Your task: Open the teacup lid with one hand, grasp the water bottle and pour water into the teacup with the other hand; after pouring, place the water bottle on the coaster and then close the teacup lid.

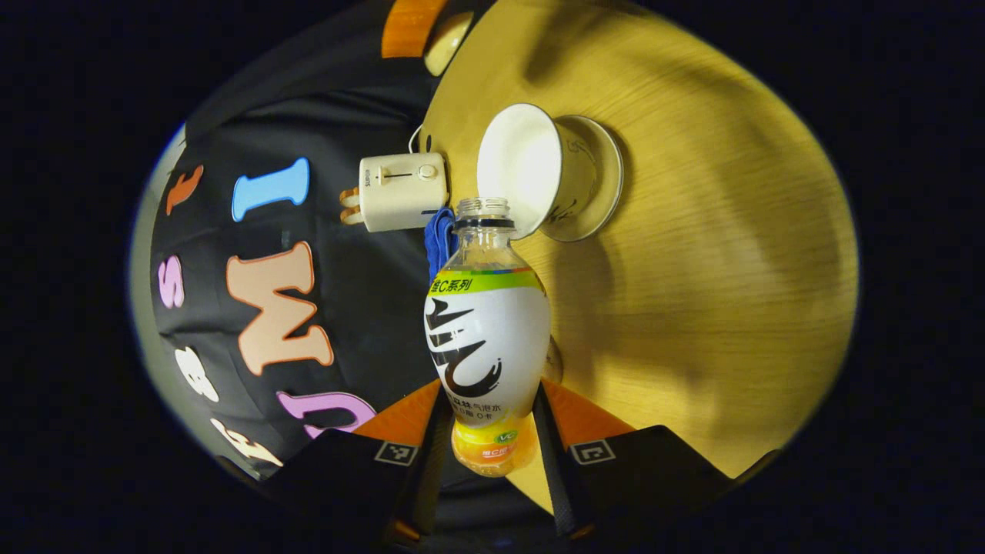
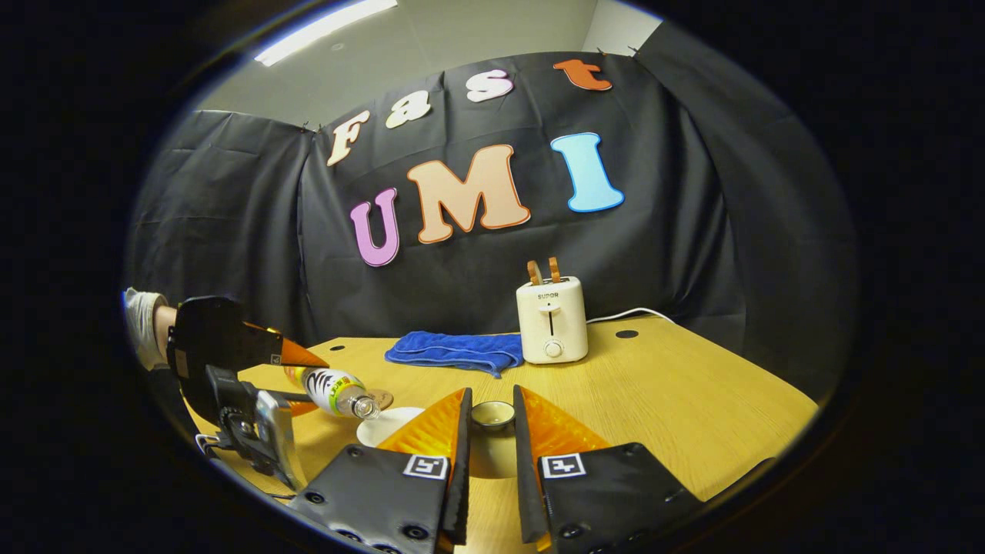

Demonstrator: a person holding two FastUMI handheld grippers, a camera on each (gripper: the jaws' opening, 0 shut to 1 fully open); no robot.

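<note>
My left gripper [image 1: 489, 388] is shut on a water bottle [image 1: 486, 338] with a white, green and orange label. The bottle is uncapped and tipped over, its open mouth [image 1: 483, 208] at the rim of the white teacup [image 1: 531, 169], which stands uncovered on its saucer [image 1: 600, 181]. From the right gripper view the bottle [image 2: 335, 391] lies nearly level above the cup [image 2: 385, 425], held by a gloved hand [image 2: 142, 315]. My right gripper [image 2: 492, 392] is shut on the teacup lid [image 2: 492, 419], held apart from the cup, to its right.
A white toaster [image 2: 550, 319] with a cord stands at the back of the wooden table [image 2: 692, 385], a folded blue towel [image 2: 454, 350] to its left. A small round disc [image 2: 379, 399] lies just behind the bottle's mouth.
</note>
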